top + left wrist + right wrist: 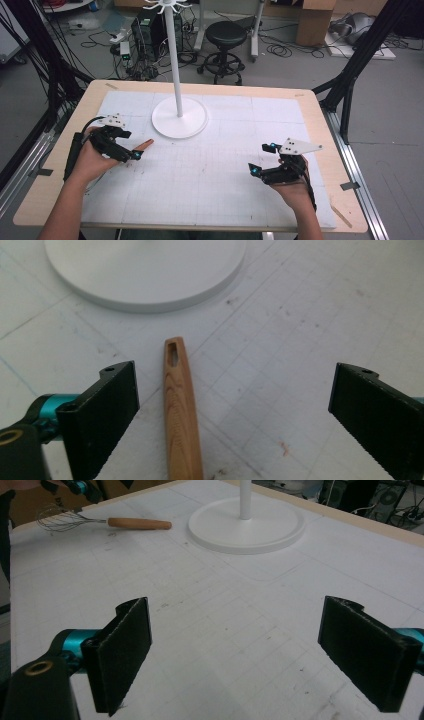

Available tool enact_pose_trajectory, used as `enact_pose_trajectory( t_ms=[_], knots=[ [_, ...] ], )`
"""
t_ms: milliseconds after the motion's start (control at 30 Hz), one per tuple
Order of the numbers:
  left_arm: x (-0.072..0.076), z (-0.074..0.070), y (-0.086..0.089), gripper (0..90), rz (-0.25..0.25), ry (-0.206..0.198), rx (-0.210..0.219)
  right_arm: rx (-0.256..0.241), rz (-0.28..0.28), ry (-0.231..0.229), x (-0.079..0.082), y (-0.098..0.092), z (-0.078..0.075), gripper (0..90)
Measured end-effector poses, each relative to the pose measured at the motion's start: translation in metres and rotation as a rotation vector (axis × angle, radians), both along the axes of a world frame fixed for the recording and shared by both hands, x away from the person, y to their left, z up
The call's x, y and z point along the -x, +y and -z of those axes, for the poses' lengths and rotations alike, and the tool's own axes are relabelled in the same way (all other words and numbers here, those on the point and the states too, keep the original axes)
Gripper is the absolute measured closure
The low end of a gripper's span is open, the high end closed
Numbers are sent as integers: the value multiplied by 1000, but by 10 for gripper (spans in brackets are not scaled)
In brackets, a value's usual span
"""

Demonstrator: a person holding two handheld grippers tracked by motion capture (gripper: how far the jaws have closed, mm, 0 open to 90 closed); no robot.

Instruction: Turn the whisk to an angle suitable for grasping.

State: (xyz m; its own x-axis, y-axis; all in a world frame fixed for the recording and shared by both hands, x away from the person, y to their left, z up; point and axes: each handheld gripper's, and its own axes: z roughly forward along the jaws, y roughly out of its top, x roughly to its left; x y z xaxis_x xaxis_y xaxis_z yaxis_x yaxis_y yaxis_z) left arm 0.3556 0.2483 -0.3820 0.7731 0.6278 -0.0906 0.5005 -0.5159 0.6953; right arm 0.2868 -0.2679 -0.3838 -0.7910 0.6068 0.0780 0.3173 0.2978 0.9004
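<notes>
**Wooden whisk handle lies between the left jaws**

Wood-handled, the whisk (105, 522) lies flat on the desk (320, 165) under the left hand-held gripper (131, 152). In the left gripper view its handle (180, 410) runs up from the bottom edge between the two black jaws, nearer the left jaw than the right, touching neither. The slotted end of the handle points ahead of the jaws toward the white stand base (145, 270), which sits just beyond it and apart from it. The left hand-held gripper is released, its jaws spread wide on either side of the handle.

In the right gripper view the whisk's wire loops lie to the far left, beside the left hand-held gripper, with the handle pointing toward the stand base.

The right hand-held gripper (260, 159) is well apart from the whisk, over bare white mat (210, 175). It too is released, jaws wide with nothing between them. The stand's pole (173, 55) rises ahead of both.
</notes>
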Motion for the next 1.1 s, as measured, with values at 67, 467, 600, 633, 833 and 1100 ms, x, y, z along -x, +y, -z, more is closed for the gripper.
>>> enact_pose_trajectory(
  t_ms=[67,467,600,633,833,1100],
  knots=[
    [-3,3,1,92,-13,20,-19,3,0,1,0,0,0,126],
    [-5,21,4,248,-59,112,-141,7,-2,2,-1,1,2,130],
    [-5,24,7,302,-71,128,-163,10,-2,10,-1,3,4,130],
    [-6,25,8,322,-74,131,-165,13,-5,12,-1,3,5,131],
    [-7,30,8,405,-85,155,-187,20,-11,7,-2,5,5,133],
    [-7,35,10,490,-101,179,-229,28,-9,12,-2,6,6,133]
  ],
)
